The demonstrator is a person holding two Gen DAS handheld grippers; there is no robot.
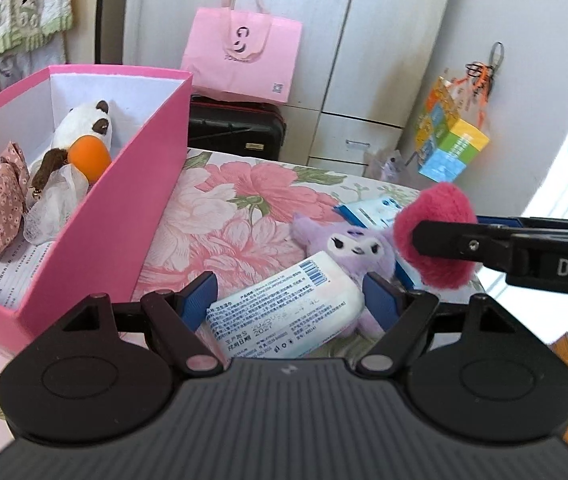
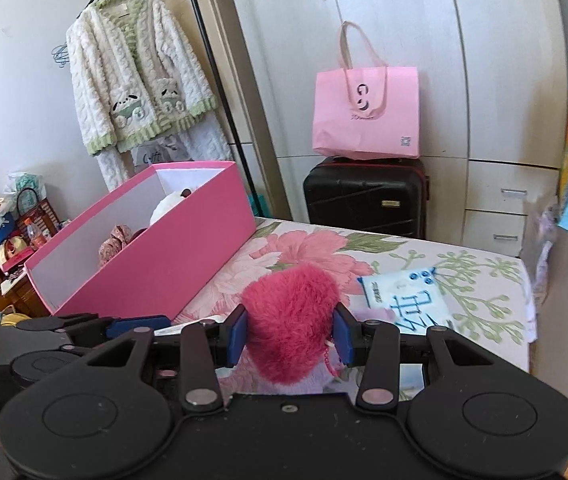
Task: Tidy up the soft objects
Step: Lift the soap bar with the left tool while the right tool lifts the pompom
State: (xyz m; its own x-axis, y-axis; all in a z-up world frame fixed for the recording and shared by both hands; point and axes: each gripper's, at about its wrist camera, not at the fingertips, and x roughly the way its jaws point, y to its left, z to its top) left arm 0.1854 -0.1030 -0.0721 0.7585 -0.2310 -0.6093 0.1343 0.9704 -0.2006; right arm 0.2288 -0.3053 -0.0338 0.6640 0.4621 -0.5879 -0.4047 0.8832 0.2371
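Observation:
My right gripper [image 2: 290,336] is shut on a fluffy pink-red heart plush [image 2: 290,320], held above the floral bed. In the left wrist view the heart [image 1: 436,236] hangs at the right. My left gripper [image 1: 290,300] is shut on a white pack of wet wipes [image 1: 284,312], just over a purple plush doll [image 1: 356,244] that lies on the bed. To the left stands an open pink box [image 1: 104,240] with a panda plush [image 1: 88,124], an orange ball [image 1: 90,158] and a floral fabric bow [image 1: 2,196] inside.
A blue and white tissue pack [image 2: 404,292] lies on the floral bedspread [image 2: 316,248]. Past the bed's far edge stand a black suitcase [image 2: 364,200] with a pink paper bag [image 2: 366,116] on it, and a wardrobe [image 2: 424,40]. A fleece jacket [image 2: 136,80] hangs at left.

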